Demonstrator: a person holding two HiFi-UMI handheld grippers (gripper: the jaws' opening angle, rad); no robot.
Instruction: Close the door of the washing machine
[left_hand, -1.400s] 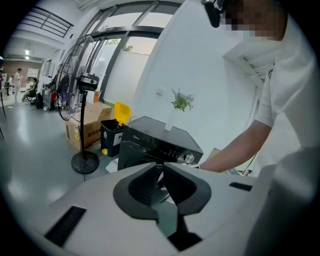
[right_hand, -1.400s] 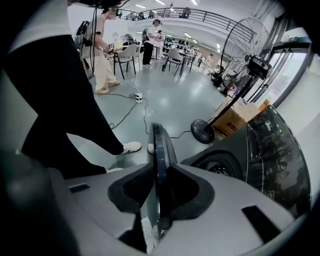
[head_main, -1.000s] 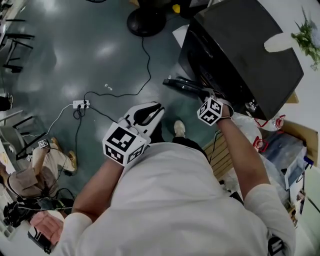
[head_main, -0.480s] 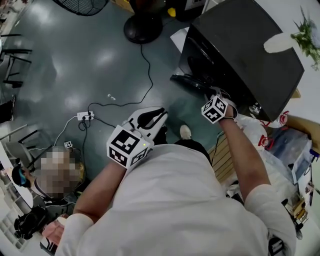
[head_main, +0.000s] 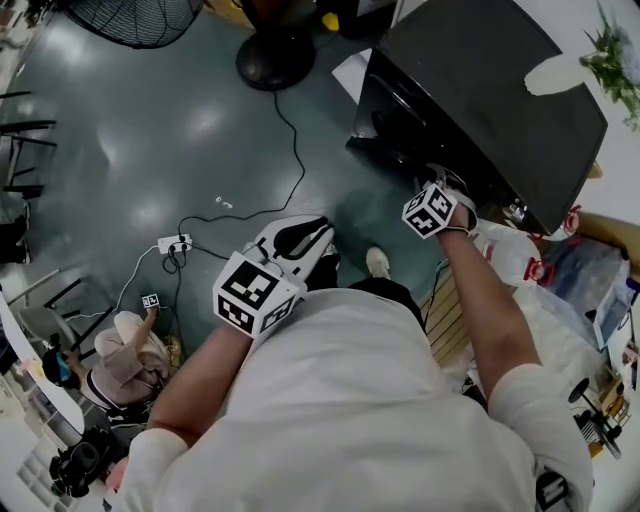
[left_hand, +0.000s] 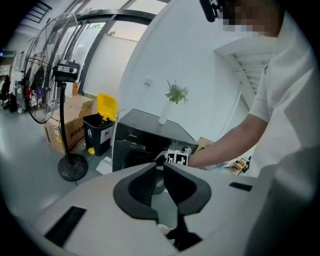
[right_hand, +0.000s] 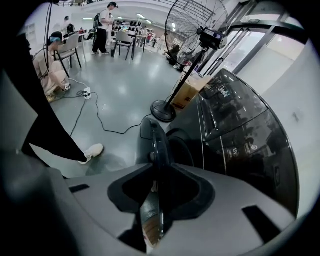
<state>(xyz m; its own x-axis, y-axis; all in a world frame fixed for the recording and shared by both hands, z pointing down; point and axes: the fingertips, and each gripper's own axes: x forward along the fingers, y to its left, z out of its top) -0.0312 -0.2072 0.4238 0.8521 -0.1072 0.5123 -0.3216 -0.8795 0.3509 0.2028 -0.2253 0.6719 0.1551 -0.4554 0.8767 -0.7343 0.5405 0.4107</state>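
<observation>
Right gripper (right_hand: 159, 169): fingers stand fairly wide astride the edge of the door (right_hand: 151, 142). We think the pads pinch it, though the dark view blurs the contact. Door stands ajar, close to the washing machine (head_main: 480, 90) front. Left gripper (left_hand: 162, 167): fingers nearly together, empty, above the floor (head_main: 150, 150).

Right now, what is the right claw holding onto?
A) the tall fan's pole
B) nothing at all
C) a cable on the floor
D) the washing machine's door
D: in the right gripper view, the right claw has the dark edge of the washing machine's door pinched between its jaws.
</observation>
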